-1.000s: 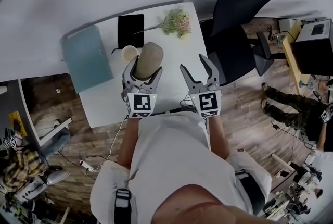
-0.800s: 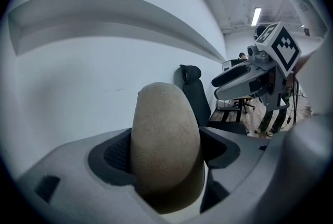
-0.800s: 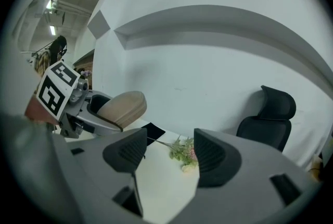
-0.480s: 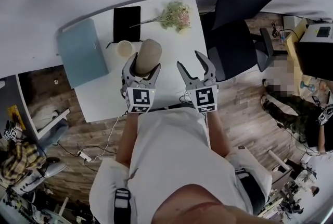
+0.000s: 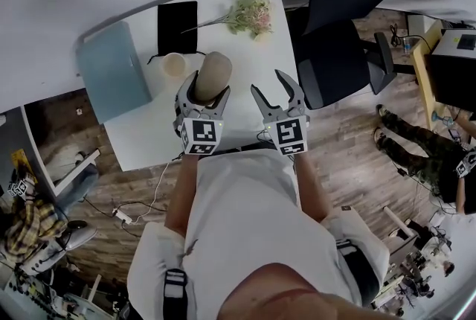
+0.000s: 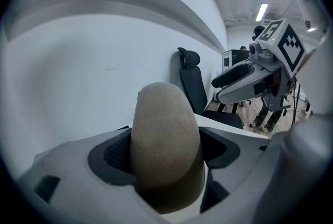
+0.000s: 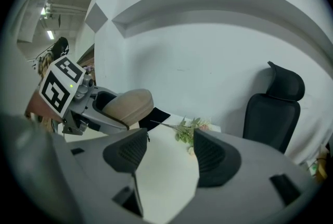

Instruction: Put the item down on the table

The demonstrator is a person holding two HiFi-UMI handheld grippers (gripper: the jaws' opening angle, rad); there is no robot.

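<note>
A tan, rough-surfaced rounded vase (image 5: 210, 75) is held above the white table (image 5: 149, 136), with my left gripper (image 5: 201, 97) shut on its lower part. In the left gripper view the vase (image 6: 165, 147) fills the space between both dark pads and stands upright. My right gripper (image 5: 277, 93) hovers beside it to the right, open and holding nothing. The right gripper view shows the vase (image 7: 128, 105) in the left gripper off to the left, and bare tabletop between the right jaws (image 7: 167, 153).
On the table lie a light blue folder (image 5: 113, 77), a black notebook (image 5: 176, 24), a small cream cup (image 5: 173, 64) and a bunch of flowers (image 5: 249, 14). A black office chair (image 5: 338, 36) stands right of the table. A wall runs behind.
Both grippers and the vase have kept their pose; the view has shifted slightly, so the table sits a little higher and further left in the head view.
</note>
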